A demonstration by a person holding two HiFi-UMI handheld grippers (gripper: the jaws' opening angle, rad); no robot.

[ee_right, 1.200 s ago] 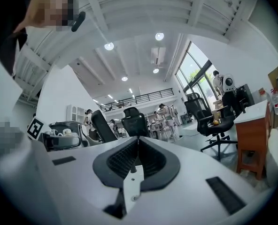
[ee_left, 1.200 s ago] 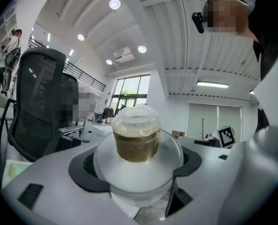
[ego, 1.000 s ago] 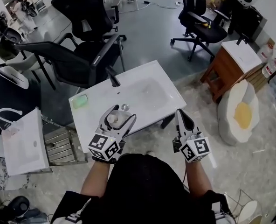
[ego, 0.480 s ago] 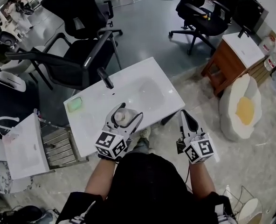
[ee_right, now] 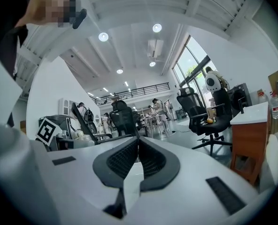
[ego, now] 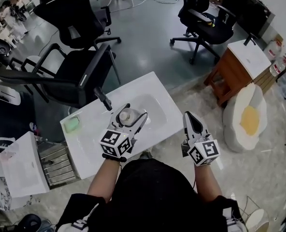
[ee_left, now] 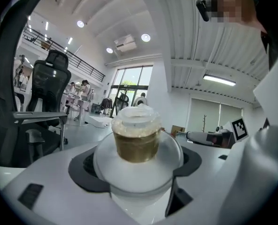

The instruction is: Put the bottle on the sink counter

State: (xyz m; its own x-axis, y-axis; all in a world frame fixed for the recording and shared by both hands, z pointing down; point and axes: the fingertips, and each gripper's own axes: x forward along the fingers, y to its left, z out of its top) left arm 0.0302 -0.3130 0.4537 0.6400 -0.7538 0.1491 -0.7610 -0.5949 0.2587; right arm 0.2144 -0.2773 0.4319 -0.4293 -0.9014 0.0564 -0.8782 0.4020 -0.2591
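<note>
A small clear bottle (ego: 125, 116) with a white body, brownish neck and clear cap (ee_left: 136, 134) stands upright between the jaws of my left gripper (ego: 128, 116), which is shut on it. I hold it above the near rim of the white sink counter (ego: 92, 129), beside the basin (ego: 150, 108). My right gripper (ego: 191, 121) hovers off the counter's right end, over the floor, its jaws pressed together on nothing; in the right gripper view its pads (ee_right: 138, 159) meet.
A black faucet (ego: 102, 99) rises at the counter's far edge, and a green sponge (ego: 72, 124) lies at its left end. Black office chairs (ego: 73, 79) stand behind. A wooden cabinet (ego: 237, 66) and an egg-shaped cushion (ego: 249, 117) are to the right, another white sink (ego: 18, 166) to the left.
My left gripper has carried the bottle forward, from the counter's near edge toward the basin. The right gripper has kept its place beside the counter's right end.
</note>
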